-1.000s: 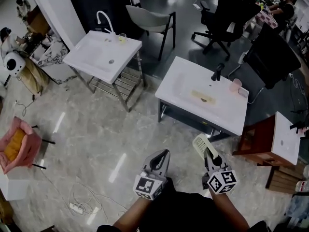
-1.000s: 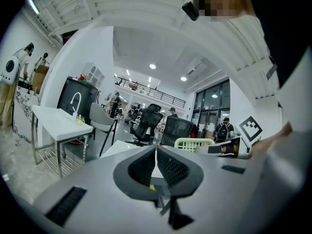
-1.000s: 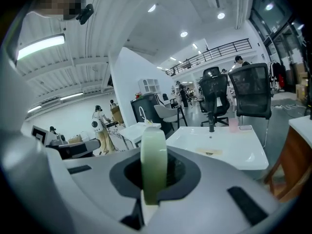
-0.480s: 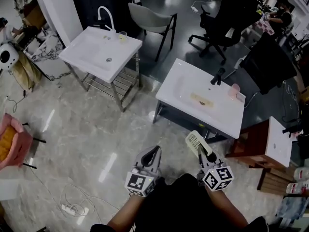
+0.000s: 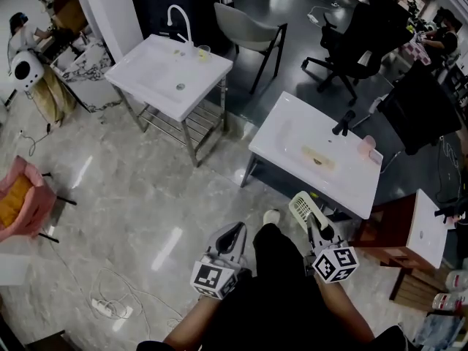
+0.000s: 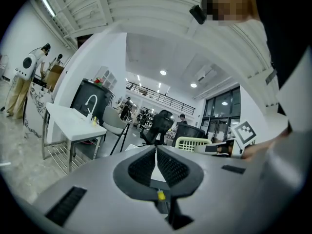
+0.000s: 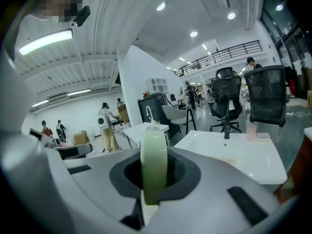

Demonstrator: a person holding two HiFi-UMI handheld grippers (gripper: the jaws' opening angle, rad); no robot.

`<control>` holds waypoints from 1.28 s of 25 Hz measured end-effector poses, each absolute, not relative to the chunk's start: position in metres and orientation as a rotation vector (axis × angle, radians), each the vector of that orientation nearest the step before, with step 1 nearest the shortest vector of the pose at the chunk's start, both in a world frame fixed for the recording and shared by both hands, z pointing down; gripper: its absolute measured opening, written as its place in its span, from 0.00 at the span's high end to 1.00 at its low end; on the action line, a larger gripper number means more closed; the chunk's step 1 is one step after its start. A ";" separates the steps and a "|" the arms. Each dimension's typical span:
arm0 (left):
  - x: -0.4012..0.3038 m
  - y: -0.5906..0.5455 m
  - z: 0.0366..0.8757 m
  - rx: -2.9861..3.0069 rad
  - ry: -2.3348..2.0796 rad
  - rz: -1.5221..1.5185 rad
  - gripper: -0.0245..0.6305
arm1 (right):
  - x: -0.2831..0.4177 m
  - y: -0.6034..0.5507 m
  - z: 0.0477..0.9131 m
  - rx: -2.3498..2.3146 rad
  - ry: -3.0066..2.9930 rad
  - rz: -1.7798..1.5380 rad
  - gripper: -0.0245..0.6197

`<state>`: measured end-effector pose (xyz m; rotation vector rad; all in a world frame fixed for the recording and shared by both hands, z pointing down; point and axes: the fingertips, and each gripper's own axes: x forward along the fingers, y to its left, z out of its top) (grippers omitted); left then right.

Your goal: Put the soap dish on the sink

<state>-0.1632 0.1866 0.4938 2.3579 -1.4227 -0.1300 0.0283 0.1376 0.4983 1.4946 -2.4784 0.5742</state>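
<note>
The soap dish (image 5: 301, 208) stood edge-on, clamped in the right gripper (image 5: 313, 224), low and right of centre in the head view. It was below the sink (image 5: 285, 134) and clear of it. The left gripper (image 5: 234, 234), at lower centre, had its jaws pressed together on nothing.

Head view: the soap dish (image 5: 301, 209) only half shows, its near end sits behind your right tongs (image 5: 313, 227). Right gripper view gives it edge-on, so you can't see its inside, and its lower end drops out of sight between the pads. Left gripper view: its bottom is covered by the body of your left tongs (image 6: 156, 152). Yellowish patch (image 5: 316, 159) in the sink (image 5: 292, 134), centre right, is too small to identify. Same for the small bits (image 5: 199, 50) by the tap of the far sink (image 5: 157, 79), upper left. Pink seat (image 5: 18, 207) is clipped by the left edge.
</note>
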 end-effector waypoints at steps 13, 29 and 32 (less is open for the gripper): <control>-0.128 0.098 0.484 2.401 -1.452 -0.053 0.94 | 0.062 0.056 0.517 1.503 -2.487 0.675 0.94; -0.045 -0.053 0.478 2.455 -1.391 0.019 0.94 | 0.123 -0.098 0.537 1.524 -2.505 0.820 0.94; -0.029 -0.077 0.477 2.440 -1.396 0.025 0.94 | 0.133 -0.130 0.539 1.534 -2.512 0.858 0.94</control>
